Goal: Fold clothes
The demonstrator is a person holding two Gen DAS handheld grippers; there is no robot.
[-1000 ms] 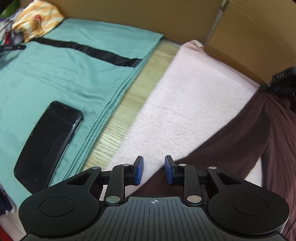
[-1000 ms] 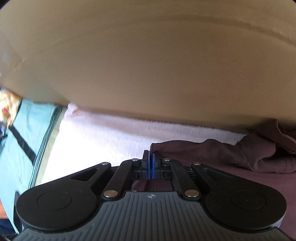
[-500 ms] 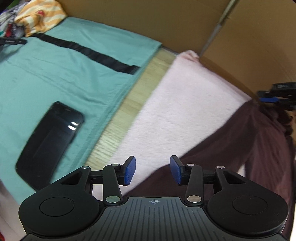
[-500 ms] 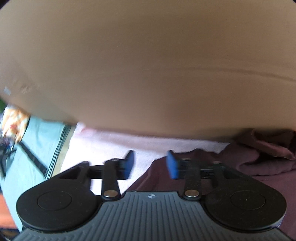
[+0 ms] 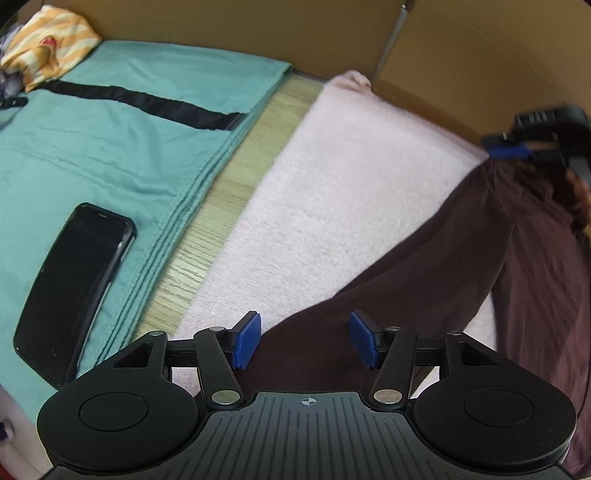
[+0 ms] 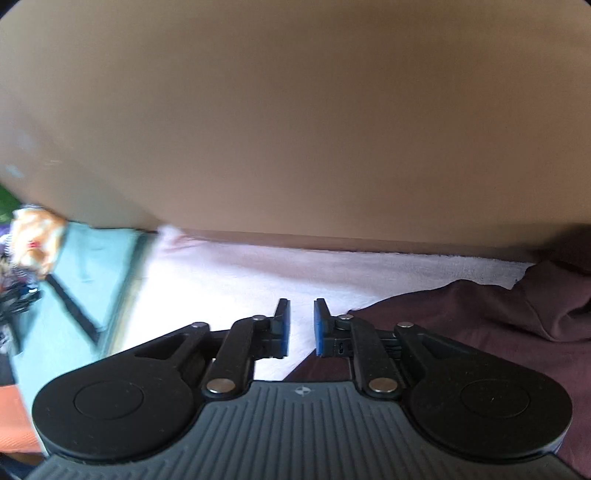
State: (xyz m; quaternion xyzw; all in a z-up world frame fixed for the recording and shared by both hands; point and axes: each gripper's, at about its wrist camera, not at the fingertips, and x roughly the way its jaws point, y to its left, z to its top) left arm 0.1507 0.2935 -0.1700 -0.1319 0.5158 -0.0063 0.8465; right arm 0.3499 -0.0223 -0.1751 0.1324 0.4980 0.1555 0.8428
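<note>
Both grippers released: left gripper (image 5: 304, 339) has just been opening over the maroon garment (image 5: 461, 280); regrip its edge squarely, right gripper (image 6: 301, 326) too.

Right tool (image 6: 301, 326) parted over pink blanket (image 6: 236, 273), maroon garment (image 6: 480, 317) beside

Brown cardboard walls (image 5: 207, 33) rise behind a pale wood floor strip (image 5: 225, 177), perhaps laminate, in daylight
</note>
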